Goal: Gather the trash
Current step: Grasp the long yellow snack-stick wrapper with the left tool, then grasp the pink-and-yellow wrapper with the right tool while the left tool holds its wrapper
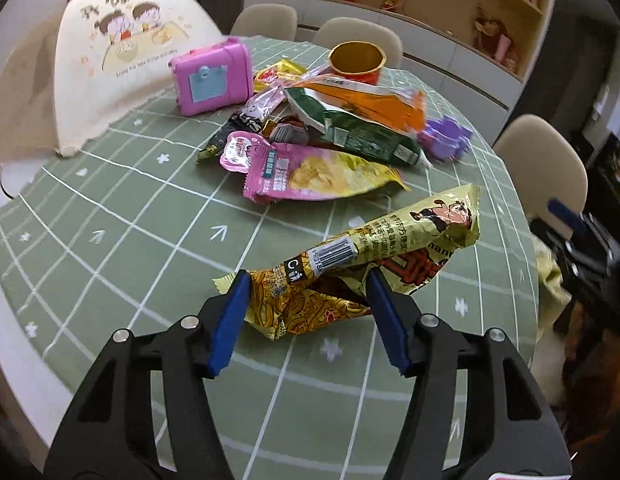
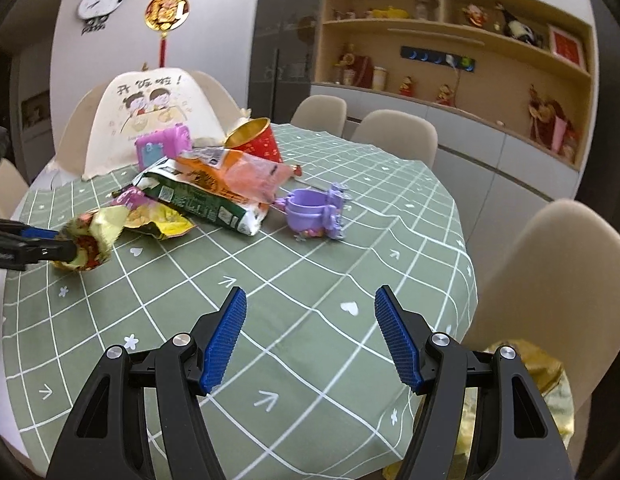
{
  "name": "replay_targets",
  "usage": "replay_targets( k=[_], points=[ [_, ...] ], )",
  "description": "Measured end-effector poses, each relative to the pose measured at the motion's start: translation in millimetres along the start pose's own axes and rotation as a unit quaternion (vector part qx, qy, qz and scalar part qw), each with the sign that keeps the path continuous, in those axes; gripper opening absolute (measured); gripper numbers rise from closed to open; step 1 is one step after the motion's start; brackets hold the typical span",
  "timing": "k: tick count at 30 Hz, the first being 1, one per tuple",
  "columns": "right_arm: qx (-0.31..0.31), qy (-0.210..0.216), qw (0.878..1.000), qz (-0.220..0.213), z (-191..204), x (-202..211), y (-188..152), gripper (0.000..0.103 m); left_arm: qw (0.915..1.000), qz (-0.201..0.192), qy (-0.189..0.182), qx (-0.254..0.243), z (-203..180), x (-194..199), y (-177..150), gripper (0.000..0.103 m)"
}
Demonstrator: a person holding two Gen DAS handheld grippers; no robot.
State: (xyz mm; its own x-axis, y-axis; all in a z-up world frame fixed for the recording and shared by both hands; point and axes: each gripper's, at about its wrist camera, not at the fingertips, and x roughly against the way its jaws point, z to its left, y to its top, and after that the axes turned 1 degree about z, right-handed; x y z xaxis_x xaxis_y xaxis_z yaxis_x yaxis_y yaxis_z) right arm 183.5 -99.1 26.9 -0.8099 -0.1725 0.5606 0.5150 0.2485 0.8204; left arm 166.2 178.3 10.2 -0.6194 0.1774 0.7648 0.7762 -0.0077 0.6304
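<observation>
Crinkled foil wrapper [image 1: 341, 280] — ribbed blue fingers [image 1: 230, 312]

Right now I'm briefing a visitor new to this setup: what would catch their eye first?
Probably the heap of bright snack wrappers in the middle of the green checked tablecloth, with a pink toy case behind it. Nearer the edge, the left gripper straddles a crumpled gold noodle wrapper. The right gripper hangs open over bare cloth, holding nothing.

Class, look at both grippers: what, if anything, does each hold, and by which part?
The left gripper brackets the crumpled gold foil noodle wrapper at its near end, both pads against it; a firm grip cannot be told. The right gripper holds nothing.
</observation>
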Motion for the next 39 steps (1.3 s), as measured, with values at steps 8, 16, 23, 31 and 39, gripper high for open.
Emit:
replay_targets(
  k=[8, 16, 23, 31, 39],
  points=[
    [0.029, 0.122, 0.992, 0.025, 33, -25, 35, 0.063, 0.9941, -0.058, 0.091, 0.003, 20, 34, -7, 0.056],
    [0.122, 0.169, 0.975, 0.072, 99, -74, 55, 0.063, 0.9872, -0.061, 0.070, 0.130, 74, 34, -8, 0.057],
    [0.061, 0.213, 0.971, 0.087, 102, -104, 89, 0.062, 0.9867, -0.067, 0.068, 0.132, 81, 36, -7, 0.057],
    [0.052, 0.222, 0.962, 0.151, 109, -148, 85, 0.059, 0.9854, -0.064, 0.055, 0.148, 92, 39, -14, 0.057],
    [0.110, 0.205, 0.959, 0.165, 133, -144, 79, 0.059, 0.9832, -0.060, 0.049, 0.165, 99, 35, -18, 0.057]
  ],
)
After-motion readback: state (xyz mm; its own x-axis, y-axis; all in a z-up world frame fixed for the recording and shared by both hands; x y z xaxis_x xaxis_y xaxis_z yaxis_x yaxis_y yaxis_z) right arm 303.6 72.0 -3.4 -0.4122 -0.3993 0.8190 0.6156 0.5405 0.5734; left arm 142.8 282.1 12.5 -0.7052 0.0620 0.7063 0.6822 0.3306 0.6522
